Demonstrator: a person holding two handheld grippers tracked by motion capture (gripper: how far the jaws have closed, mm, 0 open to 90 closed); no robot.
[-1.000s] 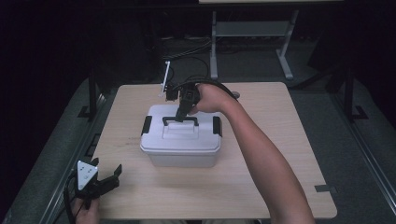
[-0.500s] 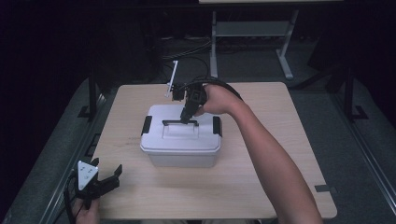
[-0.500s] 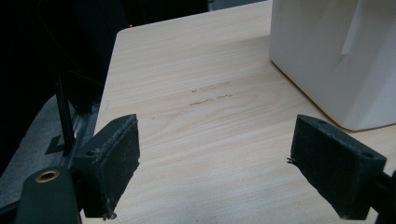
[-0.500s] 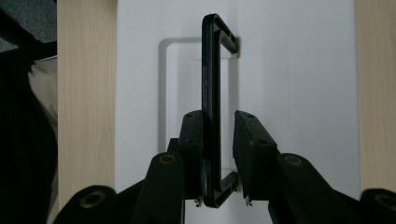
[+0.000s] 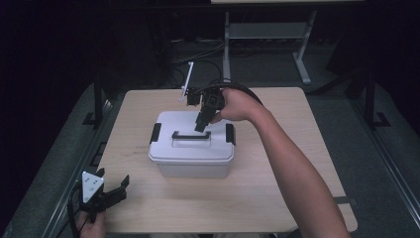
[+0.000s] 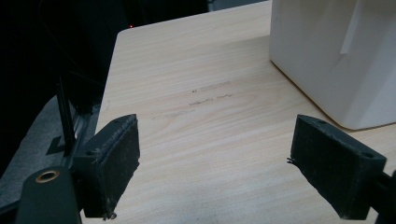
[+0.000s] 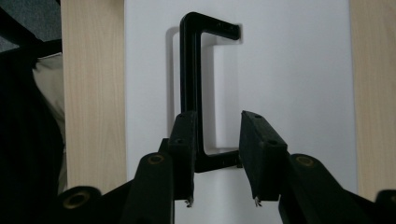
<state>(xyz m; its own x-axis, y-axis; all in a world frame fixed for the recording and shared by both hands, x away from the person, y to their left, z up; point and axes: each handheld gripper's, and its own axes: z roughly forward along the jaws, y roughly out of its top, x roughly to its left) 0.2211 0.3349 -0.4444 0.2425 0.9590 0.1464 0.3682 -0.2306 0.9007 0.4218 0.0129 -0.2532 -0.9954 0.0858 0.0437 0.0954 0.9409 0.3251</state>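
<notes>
Left gripper [image 5: 106,194] sat at the near left corner of the table [image 5: 277,193], held in a hand at the bottom edge of the high view, a grey three-cornered plate on top of it. Its jaws stood wide apart with nothing between them. In the left gripper view only bare wood lay between the two black pads [image 6: 114,158], and the white wall of the box [image 6: 336,56] stood ahead of the right-hand jaw, apart from it.

White storage box [image 5: 190,151] stood at the middle of the table, lid on, with a black clasp [image 5: 155,133] on the left end and another on the right end. Black handle [image 5: 191,135] lay folded flat on the lid, below the right gripper's jaws.

Right gripper [image 5: 202,125] hung over the lid, pointing down at it, borne by a hand and bare forearm that came in from the lower right. Its jaws had just been opening and stood a moderate way apart. In the right gripper view the handle [image 7: 190,84] ran away ahead of the left-hand jaw, its near end bar [image 7: 219,159] crossed the gap between the two, and neither pad pressed on it.

White rod [image 5: 187,80] stood beyond the right gripper, at the table's far edge.
</notes>
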